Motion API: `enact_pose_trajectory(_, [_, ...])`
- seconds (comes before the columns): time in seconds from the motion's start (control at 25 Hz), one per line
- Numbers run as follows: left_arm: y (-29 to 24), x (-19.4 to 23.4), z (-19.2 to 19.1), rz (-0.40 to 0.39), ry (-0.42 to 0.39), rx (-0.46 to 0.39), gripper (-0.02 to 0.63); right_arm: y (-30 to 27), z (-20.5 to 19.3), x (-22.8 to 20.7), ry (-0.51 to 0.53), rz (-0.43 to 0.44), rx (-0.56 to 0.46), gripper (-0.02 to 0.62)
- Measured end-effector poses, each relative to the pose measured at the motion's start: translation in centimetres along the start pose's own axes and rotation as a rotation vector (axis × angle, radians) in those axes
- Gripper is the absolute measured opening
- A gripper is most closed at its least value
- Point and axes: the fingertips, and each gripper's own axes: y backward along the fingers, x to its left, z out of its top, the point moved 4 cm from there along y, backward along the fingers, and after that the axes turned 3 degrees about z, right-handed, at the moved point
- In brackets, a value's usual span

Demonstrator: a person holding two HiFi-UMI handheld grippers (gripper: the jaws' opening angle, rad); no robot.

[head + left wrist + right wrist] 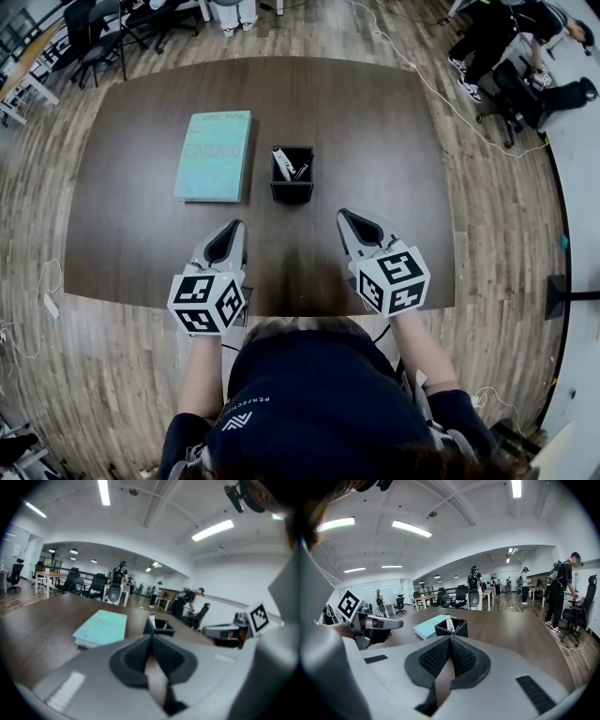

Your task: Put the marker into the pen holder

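We are holding the left gripper (232,231) and the right gripper (347,221) over the near part of the worktop (384,131), well apart from each other, and both are keeping their jaws pressed together with nothing between them. The marker (281,163) is standing tilted inside the holder (292,193), beside a dark pen. The holder is sitting mid-worktop, ahead of the grippers and just right of the book (215,155).

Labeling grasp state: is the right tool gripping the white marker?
No, the right tool has its jaws shut together on nothing, while the white marker stands in the black square pen holder.
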Motion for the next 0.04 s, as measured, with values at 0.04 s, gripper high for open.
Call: enact_pose_trajectory(0.04, [-0.03, 0.01, 0.06, 0.001, 0.000, 0.003, 0.025, -0.02, 0.07, -0.03, -0.001, 0.000, 0.000, 0.000])
